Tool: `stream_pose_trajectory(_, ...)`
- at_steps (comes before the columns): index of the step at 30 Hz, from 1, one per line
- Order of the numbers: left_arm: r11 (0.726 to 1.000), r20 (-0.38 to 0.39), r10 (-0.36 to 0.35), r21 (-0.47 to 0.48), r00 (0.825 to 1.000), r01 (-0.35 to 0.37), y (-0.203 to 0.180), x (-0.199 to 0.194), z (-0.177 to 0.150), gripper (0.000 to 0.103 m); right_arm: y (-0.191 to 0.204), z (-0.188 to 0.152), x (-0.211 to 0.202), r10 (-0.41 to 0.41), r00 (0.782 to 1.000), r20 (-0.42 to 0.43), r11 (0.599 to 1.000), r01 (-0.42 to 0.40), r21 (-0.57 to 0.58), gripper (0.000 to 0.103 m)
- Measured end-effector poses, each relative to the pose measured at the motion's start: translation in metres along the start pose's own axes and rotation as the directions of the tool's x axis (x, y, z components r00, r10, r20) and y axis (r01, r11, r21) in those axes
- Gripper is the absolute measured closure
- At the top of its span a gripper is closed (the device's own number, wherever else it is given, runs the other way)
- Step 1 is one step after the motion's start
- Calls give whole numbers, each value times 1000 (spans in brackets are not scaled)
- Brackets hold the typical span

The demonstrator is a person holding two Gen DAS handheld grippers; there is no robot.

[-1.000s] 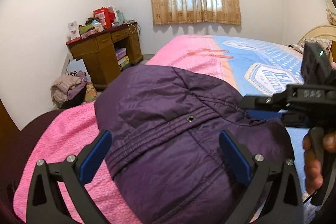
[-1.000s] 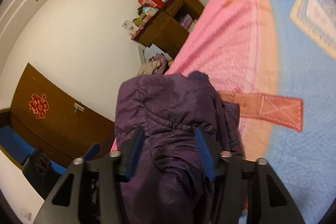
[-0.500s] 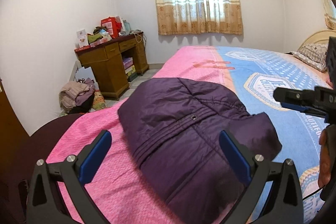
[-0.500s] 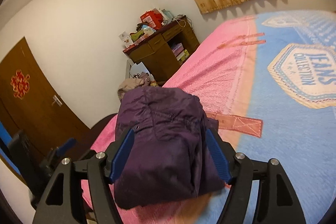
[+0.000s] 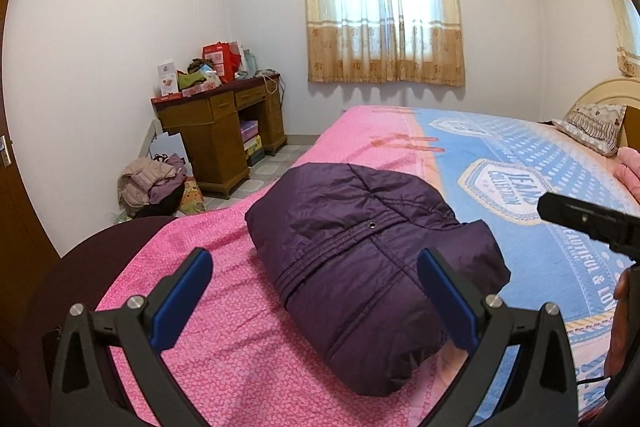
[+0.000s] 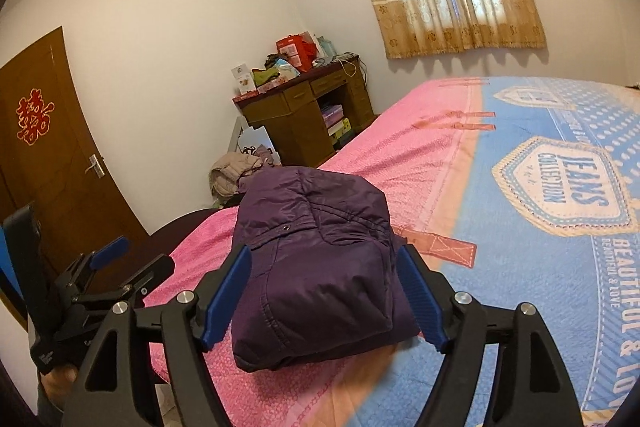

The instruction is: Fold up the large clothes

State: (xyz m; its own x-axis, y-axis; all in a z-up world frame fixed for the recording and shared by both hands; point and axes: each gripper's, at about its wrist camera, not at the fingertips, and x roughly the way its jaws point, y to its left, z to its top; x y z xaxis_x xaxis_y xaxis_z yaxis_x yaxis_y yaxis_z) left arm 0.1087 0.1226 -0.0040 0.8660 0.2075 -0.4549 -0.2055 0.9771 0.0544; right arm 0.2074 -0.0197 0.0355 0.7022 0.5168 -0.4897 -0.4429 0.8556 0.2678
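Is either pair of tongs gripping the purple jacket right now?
No: the jacket lies folded on the bed, with both tongs open and clear of it.

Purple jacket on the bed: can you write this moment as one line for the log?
purple jacket: folded bundle on bed | left gripper: open, holds nothing | right gripper: open, holds nothing

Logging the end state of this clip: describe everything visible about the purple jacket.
The purple jacket is a dark, shiny, quilted puffer, folded into a compact bundle. A gathered stitched band with a metal snap crosses its top. It lies on the pink part of the bedspread, near the bed's corner. Both the left gripper and right gripper are open, holding nothing.
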Motion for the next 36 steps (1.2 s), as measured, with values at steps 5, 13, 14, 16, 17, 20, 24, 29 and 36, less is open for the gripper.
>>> stream_pose_trajectory(5, 1000, 6, -2, -4, 1000, 2, 2, -2, -2, 0, 13, 0, -4, -42, 999, 14, 998, 43, -47, 27)
stream_pose_trajectory(13, 1000, 13, 6, -11, 1000, -6, 8, -4, 0, 0, 25, -3, -10, -46, 999, 25, 995, 48, -86, 27)
stream_pose_trajectory(14, 1000, 15, 7, -10, 1000, -7, 9, -4, 0, 0, 25, -3, -11, -44, 999, 25, 995, 46, -88, 27)
stream_pose_trajectory(16, 1000, 14, 8, -10, 1000, -8, 9, -4, 0, 0, 26, -4, -12, -43, 999, 25, 995, 45, -89, 27)
stream_pose_trajectory(17, 1000, 14, 6, -11, 1000, -6, 9, -4, 0, 0, 26, -4, -12, -43, 999, 26, 995, 45, -89, 27)
stream_pose_trajectory(20, 1000, 16, 6, -9, 1000, -6, 9, -5, 0, 0, 26, -4, -12, -43, 999, 25, 995, 45, -90, 26)
stream_pose_trajectory(24, 1000, 22, 10, -1, 1000, -10, 9, -6, 1, 0, 27, -4, -14, -43, 999, 31, 995, 46, -92, 26)
stream_pose_trajectory(29, 1000, 21, 10, 0, 1000, -10, 9, -6, 0, 0, 30, -7, -17, -42, 998, 39, 994, 46, -101, 26)
stream_pose_trajectory(36, 1000, 20, 11, 1, 1000, -11, 9, -6, 1, 0, 29, -8, -21, -45, 998, 43, 994, 49, -95, 26)
